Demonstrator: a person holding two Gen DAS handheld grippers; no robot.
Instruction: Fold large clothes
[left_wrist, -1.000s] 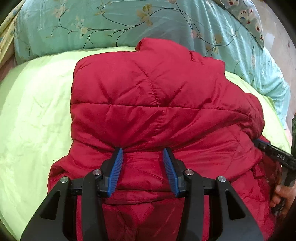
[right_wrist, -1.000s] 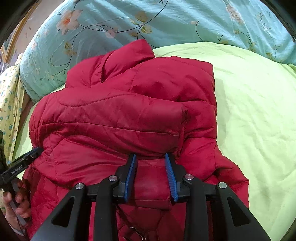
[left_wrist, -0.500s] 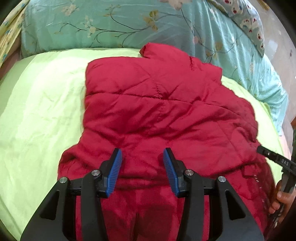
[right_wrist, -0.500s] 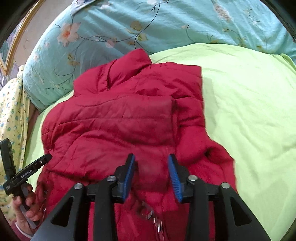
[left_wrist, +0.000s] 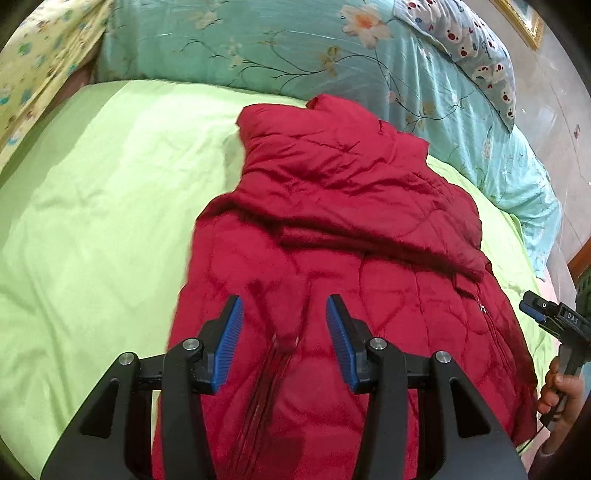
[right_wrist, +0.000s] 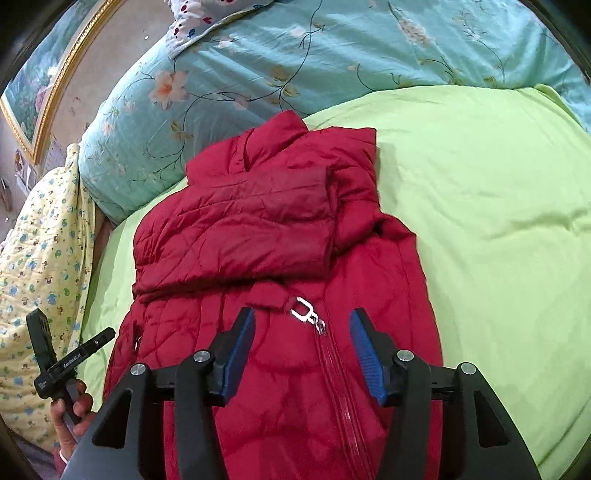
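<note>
A red quilted puffer jacket (left_wrist: 343, 221) lies on the light green bedsheet (left_wrist: 96, 206), collar toward the pillows, with both sleeves folded across its chest. In the right wrist view the jacket (right_wrist: 266, 229) shows a silver zipper pull (right_wrist: 308, 310) at its middle. My left gripper (left_wrist: 284, 332) is open and empty, held over the jacket's lower half. My right gripper (right_wrist: 303, 350) is open and empty, over the zipper line. The right gripper shows at the right edge of the left wrist view (left_wrist: 554, 317). The left gripper shows at the left edge of the right wrist view (right_wrist: 70, 358).
A teal floral duvet (left_wrist: 295, 48) is bunched along the head of the bed, also in the right wrist view (right_wrist: 332, 55). A yellow patterned quilt (right_wrist: 40, 251) lies at the bed's left side. A gold picture frame (right_wrist: 55, 74) hangs on the wall. Bare sheet (right_wrist: 498, 206) lies right of the jacket.
Both grippers have pulled back from the jacket and risen, so more of the bed shows. Their jaws have opened wider. The jacket's lower half now lies flat with the zipper exposed.
</note>
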